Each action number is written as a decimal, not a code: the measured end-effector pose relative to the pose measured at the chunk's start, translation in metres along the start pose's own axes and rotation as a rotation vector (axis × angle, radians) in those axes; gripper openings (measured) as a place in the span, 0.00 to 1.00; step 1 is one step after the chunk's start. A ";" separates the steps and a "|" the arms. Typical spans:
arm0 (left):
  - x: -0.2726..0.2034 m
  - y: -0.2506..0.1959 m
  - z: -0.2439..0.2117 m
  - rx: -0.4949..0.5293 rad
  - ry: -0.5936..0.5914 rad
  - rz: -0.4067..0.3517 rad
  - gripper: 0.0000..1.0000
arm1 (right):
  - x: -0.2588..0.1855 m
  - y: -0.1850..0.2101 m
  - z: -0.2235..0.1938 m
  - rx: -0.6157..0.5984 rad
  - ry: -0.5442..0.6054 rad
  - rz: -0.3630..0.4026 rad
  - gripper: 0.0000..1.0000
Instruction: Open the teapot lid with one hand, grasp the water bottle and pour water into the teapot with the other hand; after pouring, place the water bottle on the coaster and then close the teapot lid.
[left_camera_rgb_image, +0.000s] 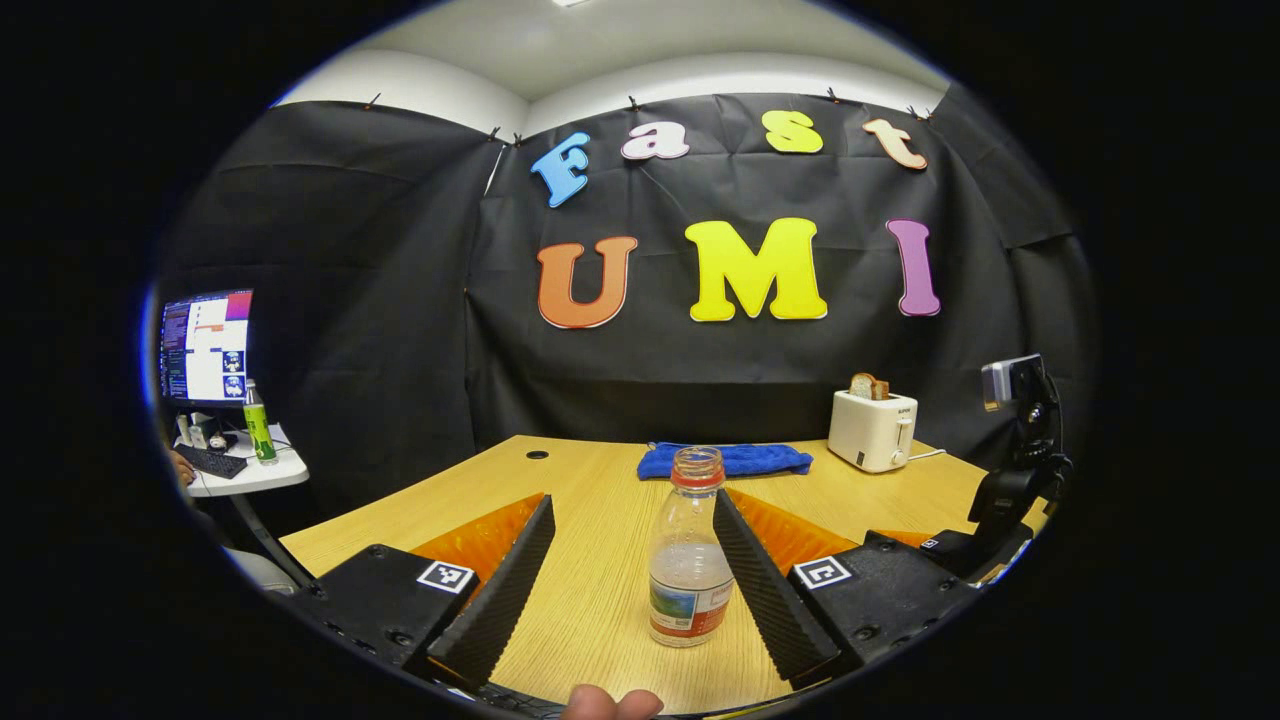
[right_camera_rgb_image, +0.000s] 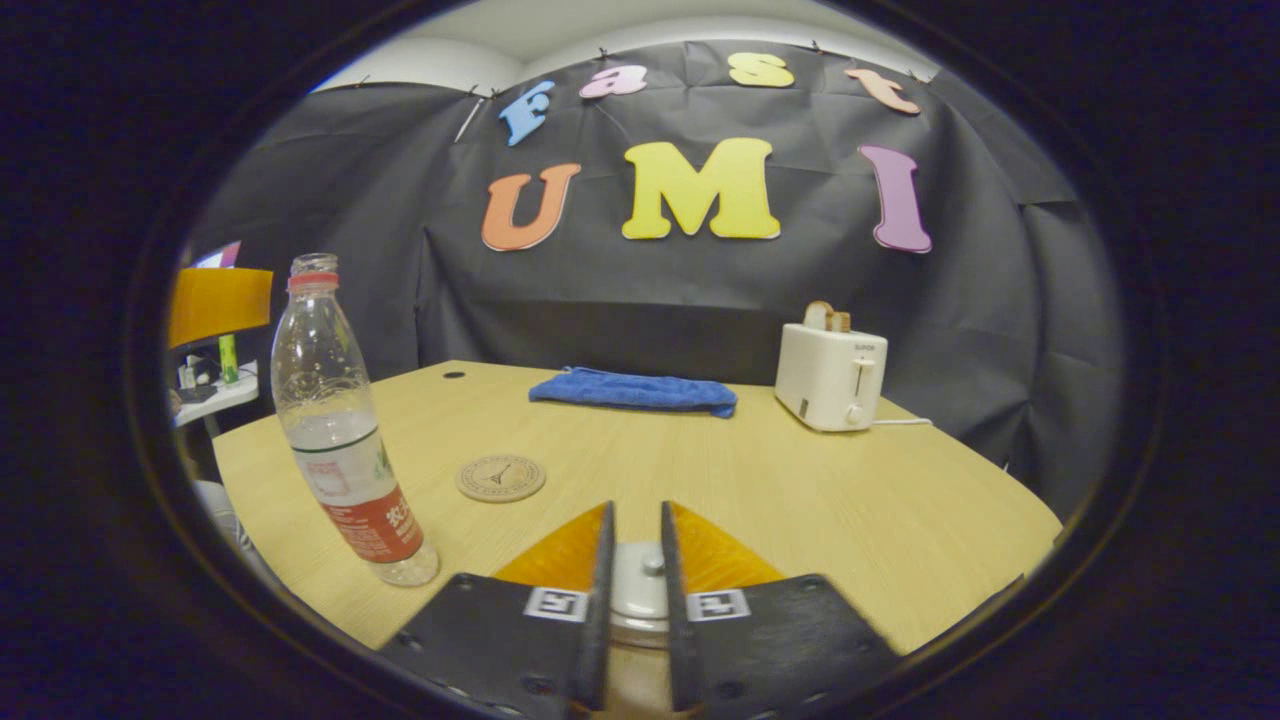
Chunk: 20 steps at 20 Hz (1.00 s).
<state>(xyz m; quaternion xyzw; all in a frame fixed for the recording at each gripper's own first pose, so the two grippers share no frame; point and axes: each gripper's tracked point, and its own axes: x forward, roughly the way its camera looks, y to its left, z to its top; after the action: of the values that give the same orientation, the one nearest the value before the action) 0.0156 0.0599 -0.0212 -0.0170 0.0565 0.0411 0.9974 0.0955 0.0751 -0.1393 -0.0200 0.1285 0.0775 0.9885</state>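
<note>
Left gripper view: the left gripper (left_camera_rgb_image: 635, 560) is spread wide around one uncapped water bottle (left_camera_rgb_image: 690, 560) (upright on the table (left_camera_rgb_image: 590, 480)); one towel (left_camera_rgb_image: 725, 460), one toaster (left_camera_rgb_image: 872, 430).

Right gripper view: the right gripper (right_camera_rgb_image: 635, 590) is narrowed at one teapot lid (right_camera_rgb_image: 640, 585), grip unclear; one coaster (right_camera_rgb_image: 500, 477) lies beside the bottle.

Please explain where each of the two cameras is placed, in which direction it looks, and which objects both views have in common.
Left gripper view: rides on the left gripper, facing the booth wall across the wooden table; its open fingers flank the clear plastic water bottle; a fingertip shows below.
Right gripper view: rides on the right gripper, its narrowly parted fingers over the white teapot lid; round cork coaster ahead.
Shared: bottle, table, blue cloth, white toaster.
</note>
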 end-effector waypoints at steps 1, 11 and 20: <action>0.000 0.001 0.000 -0.002 0.002 -0.001 1.00 | 0.003 0.002 -0.004 0.000 0.017 0.007 0.02; -0.002 -0.011 -0.015 -0.021 0.023 -0.042 1.00 | -0.005 0.001 0.018 -0.017 -0.043 0.074 0.00; -0.012 -0.038 -0.084 -0.011 0.170 -0.160 1.00 | -0.042 -0.029 0.045 -0.008 -0.104 0.055 0.00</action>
<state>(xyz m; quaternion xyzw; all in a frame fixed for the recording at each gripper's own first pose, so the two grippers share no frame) -0.0021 0.0180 -0.1018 -0.0306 0.1390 -0.0400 0.9890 0.0715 0.0431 -0.0847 -0.0163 0.0773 0.1061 0.9912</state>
